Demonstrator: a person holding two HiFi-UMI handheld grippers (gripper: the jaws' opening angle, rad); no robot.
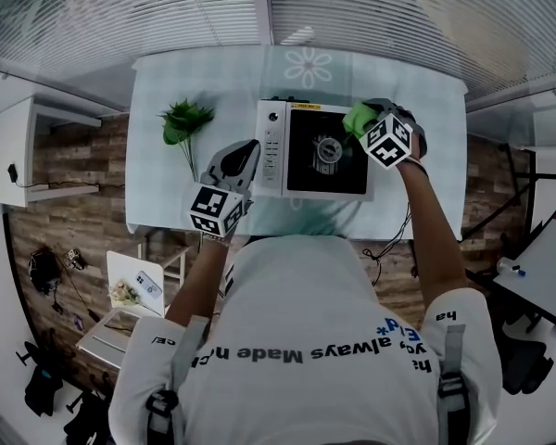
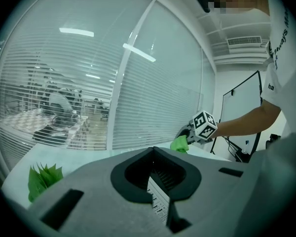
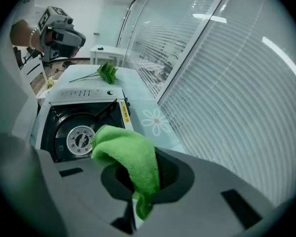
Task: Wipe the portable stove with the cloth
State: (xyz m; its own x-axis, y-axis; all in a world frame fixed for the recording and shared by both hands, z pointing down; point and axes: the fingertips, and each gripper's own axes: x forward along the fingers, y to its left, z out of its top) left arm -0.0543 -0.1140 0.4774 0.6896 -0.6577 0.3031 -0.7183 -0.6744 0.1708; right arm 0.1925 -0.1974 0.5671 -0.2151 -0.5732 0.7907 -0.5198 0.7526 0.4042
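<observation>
Cloth point(image 3: 130, 157): green, soft and light, bunched into a loose wad. It is clamped in the right gripper point(image 3: 138, 189), whose jaws are closed on its lower fold, while the free bulk flops over toward the stove. It hangs over the far right corner of the stove point(image 1: 271, 146); whether it touches the rim cannot be settled from these views.

Handling, as judged: the cloth will sag and smear rather than push, so the present hold near one edge leaves a good pad free for wiping. It should drag on metal and could catch on the raised pan supports round the burner point(image 3: 80, 139). The stove looks rigid and moderately light, and may slide on the tablecloth under a firm stroke. The white control panel side is the sensible place to steady it.

Left gripper point(image 2: 155, 181): jaws together, nothing between them, held off the near left corner of the stove, not touching it.

Surface: table point(image 1: 167, 202) under a pale cloth with a daisy print. A green plant sprig point(image 1: 187, 121) lies left of the stove, apart from it.

Room: glass wall with blinds point(image 1: 398, 17) behind the table, wood-pattern floor point(image 1: 74, 202)
</observation>
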